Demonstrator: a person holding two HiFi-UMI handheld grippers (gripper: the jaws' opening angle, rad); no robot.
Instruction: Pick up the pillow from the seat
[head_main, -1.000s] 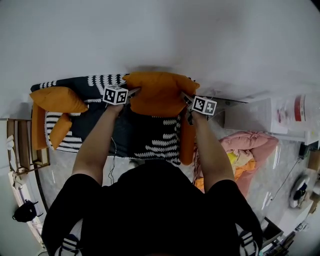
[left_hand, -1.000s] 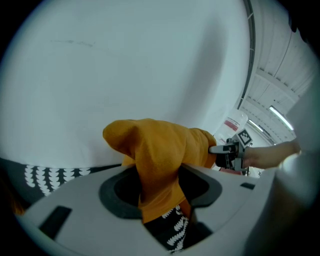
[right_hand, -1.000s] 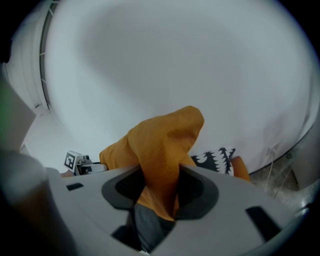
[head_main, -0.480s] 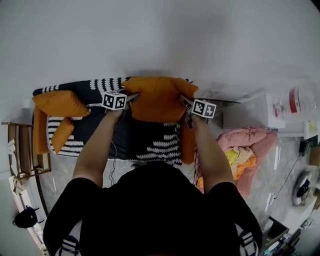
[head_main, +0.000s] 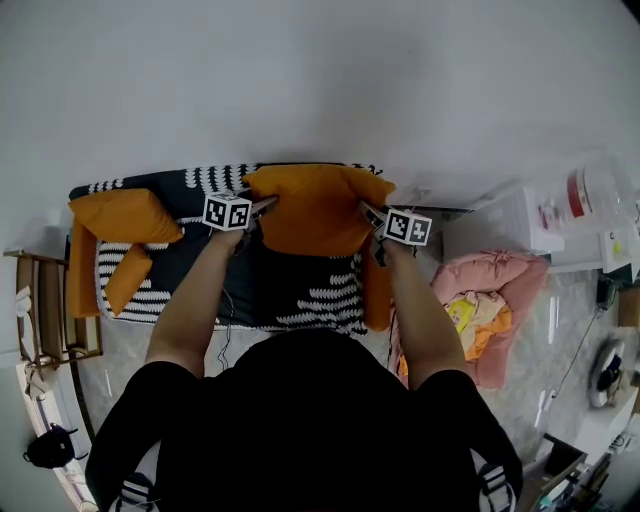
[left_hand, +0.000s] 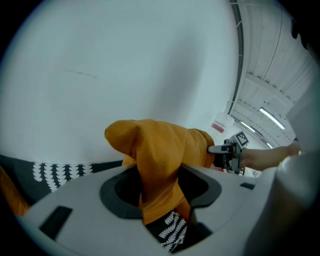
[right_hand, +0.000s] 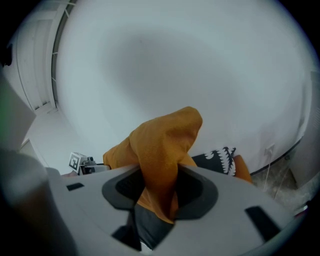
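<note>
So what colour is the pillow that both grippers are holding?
The pillow is plain orange, clearest in the head view.

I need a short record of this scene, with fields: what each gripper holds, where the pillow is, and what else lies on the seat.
left gripper: shut on a bunched corner of the orange pillow
right gripper: shut on the opposite corner of the orange pillow
orange pillow position: hangs between the two grippers in front of the white wall, apparently raised off the seat
seat cover: black with white pattern
also on seat: two orange cushions at its left end
</note>
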